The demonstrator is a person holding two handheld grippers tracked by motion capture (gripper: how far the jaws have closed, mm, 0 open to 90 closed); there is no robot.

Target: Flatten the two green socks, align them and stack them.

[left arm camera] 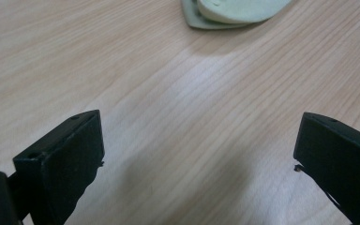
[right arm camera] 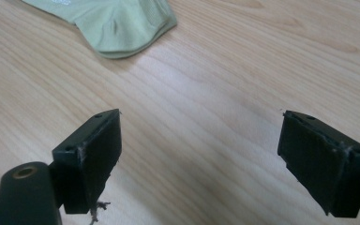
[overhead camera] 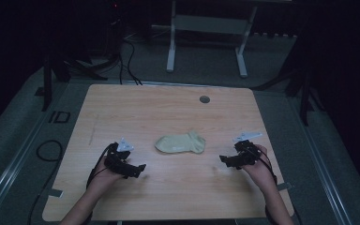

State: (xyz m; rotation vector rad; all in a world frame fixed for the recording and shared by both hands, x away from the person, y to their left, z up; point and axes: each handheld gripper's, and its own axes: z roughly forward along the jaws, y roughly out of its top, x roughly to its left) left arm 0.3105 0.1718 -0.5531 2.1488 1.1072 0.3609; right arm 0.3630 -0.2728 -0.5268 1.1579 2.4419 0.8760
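A pale green sock [overhead camera: 181, 143] lies flat in the middle of the wooden table [overhead camera: 168, 112]. My left gripper [overhead camera: 138, 169] rests on the table to the sock's lower left, jaws wide open with bare wood between them [left arm camera: 199, 150]. The sock's toe end [left arm camera: 234, 11] shows at the top of the left gripper view. My right gripper [overhead camera: 225, 161] sits to the sock's lower right, also open over bare wood [right arm camera: 199, 140]. The sock's cuff end [right arm camera: 117, 23] lies ahead in the right gripper view, apart from the jaws.
A small round grey grommet [overhead camera: 205, 99] sits near the table's far edge. Beyond the table stand white desk legs [overhead camera: 171, 47] and loose cables [overhead camera: 126, 61] on the floor. A cable loop [overhead camera: 47, 150] lies off the table's left side.
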